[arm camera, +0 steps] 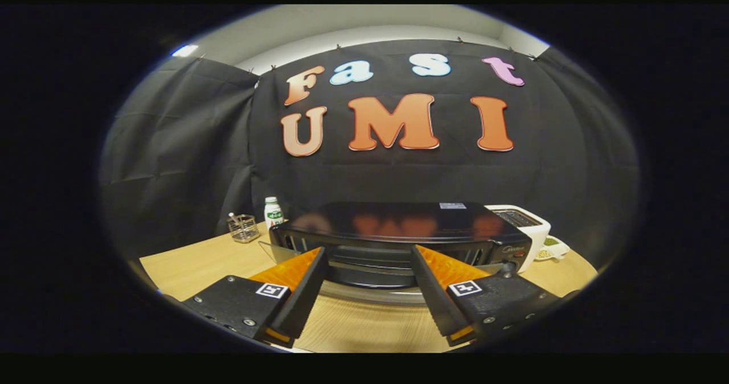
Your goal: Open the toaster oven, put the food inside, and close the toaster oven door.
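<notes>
The black toaster oven (pixel 398 221) stands on the wooden table (pixel 193 264), its glossy top just beyond my fingers. My gripper (pixel 368 251) is open, nothing between its fingers, and the fingertips (pixel 315 258) reach the oven's front at either side of its middle. Between them the front looks dark with horizontal bars. A pale metal strip (pixel 370 294) runs across just below it. I cannot tell whether the door is up or down. The oven's control knobs (pixel 515 256) sit at its right end, beside the right finger.
A white appliance (pixel 529 221) stands behind the oven's right end, with a small white dish of greenish food (pixel 551 248) beside it. Behind the oven's left end are a white bottle (pixel 273 212) and a wire basket (pixel 244 228). Bare table lies to the left.
</notes>
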`<action>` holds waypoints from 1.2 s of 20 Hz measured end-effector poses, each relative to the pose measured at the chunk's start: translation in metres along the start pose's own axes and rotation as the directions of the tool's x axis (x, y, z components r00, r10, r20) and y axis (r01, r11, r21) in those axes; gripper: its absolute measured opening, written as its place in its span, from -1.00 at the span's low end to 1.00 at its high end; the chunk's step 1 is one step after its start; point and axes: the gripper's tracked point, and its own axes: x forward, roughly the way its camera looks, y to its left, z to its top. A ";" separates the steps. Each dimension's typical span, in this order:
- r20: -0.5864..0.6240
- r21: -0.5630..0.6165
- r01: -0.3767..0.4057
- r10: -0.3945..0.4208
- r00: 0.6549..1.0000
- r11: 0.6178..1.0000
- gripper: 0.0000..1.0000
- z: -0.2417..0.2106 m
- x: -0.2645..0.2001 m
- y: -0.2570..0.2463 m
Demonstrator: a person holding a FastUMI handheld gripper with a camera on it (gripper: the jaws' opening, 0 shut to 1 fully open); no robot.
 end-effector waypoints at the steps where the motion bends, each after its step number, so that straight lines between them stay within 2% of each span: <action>1: 0.001 -0.016 -0.008 0.008 1.000 1.000 0.74 -0.004 -0.007 0.003; 3: 0.000 -0.022 -0.020 0.020 1.000 1.000 0.74 -0.015 -0.024 0.006; 5: -0.051 -0.025 -0.040 0.039 0.998 0.999 0.74 -0.039 -0.035 0.012; 9: -0.136 0.031 -0.091 0.094 0.986 0.995 0.74 -0.076 -0.054 0.017; 14: -0.268 0.084 -0.132 0.150 0.952 0.988 0.74 -0.120 -0.061 0.021; 18: -0.364 0.068 -0.099 0.117 0.924 0.993 0.74 -0.153 -0.060 0.014; 20: -0.340 0.059 -0.099 0.114 0.933 0.993 0.74 -0.144 -0.058 0.012; 24: -0.381 0.070 -0.092 0.112 0.918 0.993 0.73 -0.147 -0.070 0.006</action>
